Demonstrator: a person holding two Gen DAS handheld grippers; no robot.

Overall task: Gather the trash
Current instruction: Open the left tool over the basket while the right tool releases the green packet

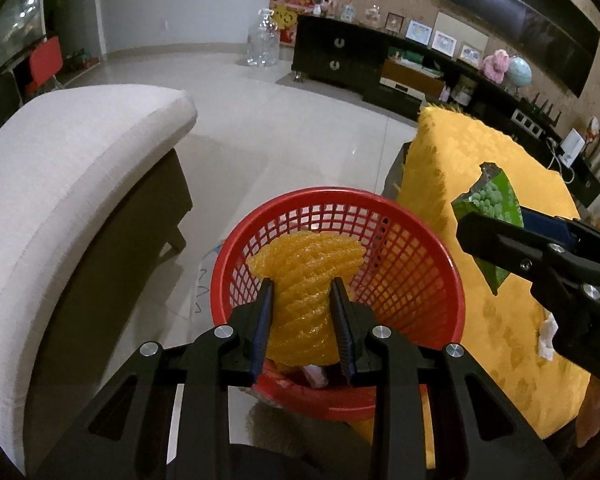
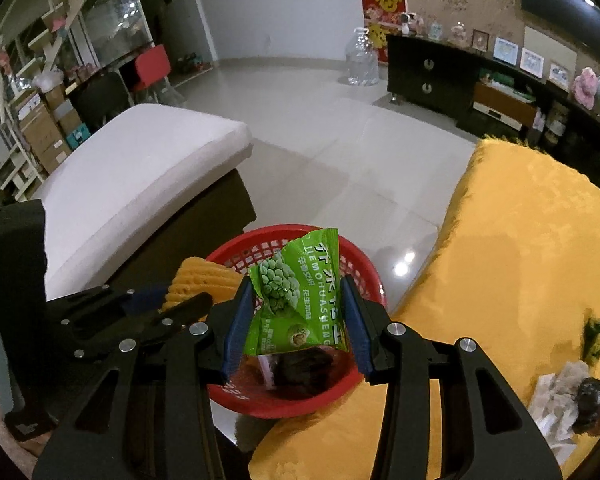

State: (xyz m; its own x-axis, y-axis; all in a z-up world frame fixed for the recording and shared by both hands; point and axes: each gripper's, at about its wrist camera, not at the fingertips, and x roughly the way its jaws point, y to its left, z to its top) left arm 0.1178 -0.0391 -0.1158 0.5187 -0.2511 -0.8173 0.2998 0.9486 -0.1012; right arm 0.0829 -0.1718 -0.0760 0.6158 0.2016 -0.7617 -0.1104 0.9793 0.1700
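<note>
While both grippers hang over the red basket (image 1: 420, 264):
Left gripper (image 1: 302, 292): fingers pinching the yellow foam net (image 1: 304, 280), held above the basket's near side.
Right gripper (image 2: 298, 294): fingers pinching the green snack packet (image 2: 300, 296) over the basket.
Right view only: crumpled paper (image 2: 556, 400) on the yellow tabletop (image 2: 520, 240), far right.
Left view only: packet's torn top.

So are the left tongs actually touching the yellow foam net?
Touching. The left wrist view shows both fingers of the left tongs pressed against the sides of the yellow foam net, pinching it above the red basket.
</note>
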